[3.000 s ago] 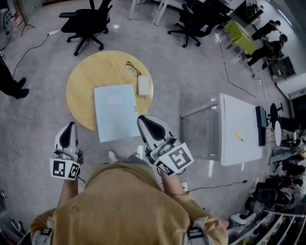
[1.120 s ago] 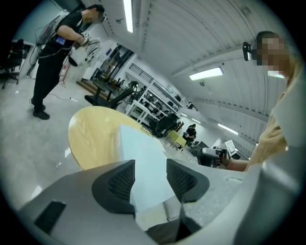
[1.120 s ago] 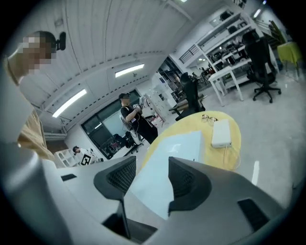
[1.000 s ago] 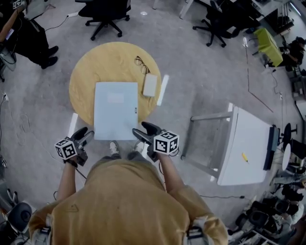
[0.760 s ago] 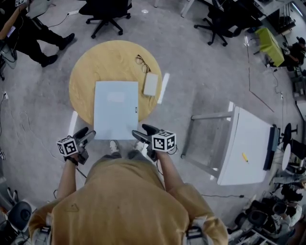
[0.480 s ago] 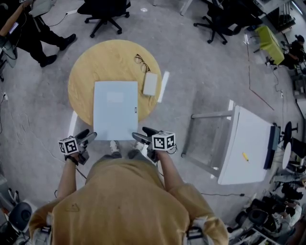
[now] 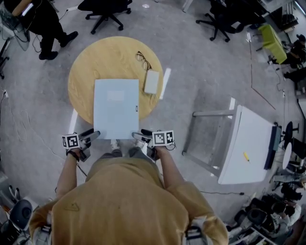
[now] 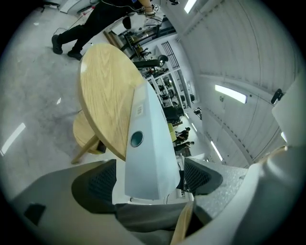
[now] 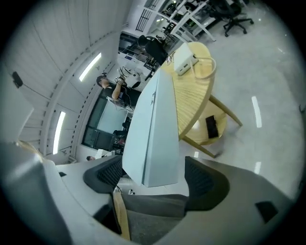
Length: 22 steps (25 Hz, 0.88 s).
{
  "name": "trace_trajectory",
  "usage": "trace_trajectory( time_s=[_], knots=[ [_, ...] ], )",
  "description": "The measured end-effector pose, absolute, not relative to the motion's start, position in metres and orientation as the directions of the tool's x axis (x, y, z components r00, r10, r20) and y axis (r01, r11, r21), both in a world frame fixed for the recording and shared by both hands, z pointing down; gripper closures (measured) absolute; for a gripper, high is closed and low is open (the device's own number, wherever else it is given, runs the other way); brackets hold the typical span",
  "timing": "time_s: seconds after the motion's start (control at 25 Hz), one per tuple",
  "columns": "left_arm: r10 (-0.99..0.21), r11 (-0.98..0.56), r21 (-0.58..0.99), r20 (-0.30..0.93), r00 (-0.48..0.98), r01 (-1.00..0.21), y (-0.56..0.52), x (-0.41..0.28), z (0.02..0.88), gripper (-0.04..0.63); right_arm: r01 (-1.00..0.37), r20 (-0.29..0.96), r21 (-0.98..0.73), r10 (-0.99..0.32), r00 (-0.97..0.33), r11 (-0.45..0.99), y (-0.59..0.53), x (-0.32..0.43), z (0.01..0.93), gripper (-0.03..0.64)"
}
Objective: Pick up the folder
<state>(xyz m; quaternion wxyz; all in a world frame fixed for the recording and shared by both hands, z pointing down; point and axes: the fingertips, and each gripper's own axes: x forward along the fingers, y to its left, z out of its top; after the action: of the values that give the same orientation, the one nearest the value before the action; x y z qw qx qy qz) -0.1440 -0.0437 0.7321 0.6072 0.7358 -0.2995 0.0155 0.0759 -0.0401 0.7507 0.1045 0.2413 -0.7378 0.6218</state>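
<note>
A pale blue folder [image 7: 116, 107] lies flat on the round wooden table [image 7: 91, 62], its near edge hanging over the table's rim. My left gripper [image 7: 91, 136] is at the folder's near left corner and my right gripper [image 7: 139, 136] at its near right corner. In the left gripper view the folder [image 8: 148, 139] reaches in between the wide jaws of the left gripper [image 8: 148, 172], apart from both pads. The right gripper view shows the folder [image 9: 154, 129] the same way inside the right gripper [image 9: 152, 172]. Both pairs of jaws have just been opening and stand open.
Glasses [image 7: 142, 61] and a white box [image 7: 152, 81] lie on the table right of the folder. A white desk [image 7: 248, 143] stands to the right, black office chairs [image 7: 103, 8] beyond the table, and a person [image 7: 43, 21] at the far left.
Both grippers have sunk from near my head to the folder's near corners and their jaws have spread. The person at the far left has walked on.
</note>
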Motion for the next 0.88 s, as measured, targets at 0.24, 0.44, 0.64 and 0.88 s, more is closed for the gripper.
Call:
trace_trajectory(
  time_s=[0.24,0.44,0.64,0.88],
  knots=[
    [-0.389,-0.04,0.891,0.404,0.828,-0.453,-0.041,-0.143,0.747,0.166,-0.437,0.423,-0.899,-0.199,-0.884,0.03,-0.036,0.065,0.76,0.245],
    [-0.388,-0.033,0.898,0.392,0.834,-0.438,-0.041,-0.137,0.749,0.166,-0.397,0.386,-0.917,-0.196,-0.901,0.02,-0.04,0.054,0.761,0.245],
    [-0.383,0.007,0.887,0.428,0.818,-0.461,-0.043,-0.135,0.755,0.166,-0.361,0.354,-0.933,-0.184,-0.917,0.003,-0.042,0.05,0.764,0.245],
    [-0.377,0.058,0.951,0.302,0.876,-0.303,-0.045,-0.106,0.74,0.166,-0.303,0.301,-0.953,-0.183,-0.936,-0.016,-0.044,0.047,0.761,0.245]
  ],
)
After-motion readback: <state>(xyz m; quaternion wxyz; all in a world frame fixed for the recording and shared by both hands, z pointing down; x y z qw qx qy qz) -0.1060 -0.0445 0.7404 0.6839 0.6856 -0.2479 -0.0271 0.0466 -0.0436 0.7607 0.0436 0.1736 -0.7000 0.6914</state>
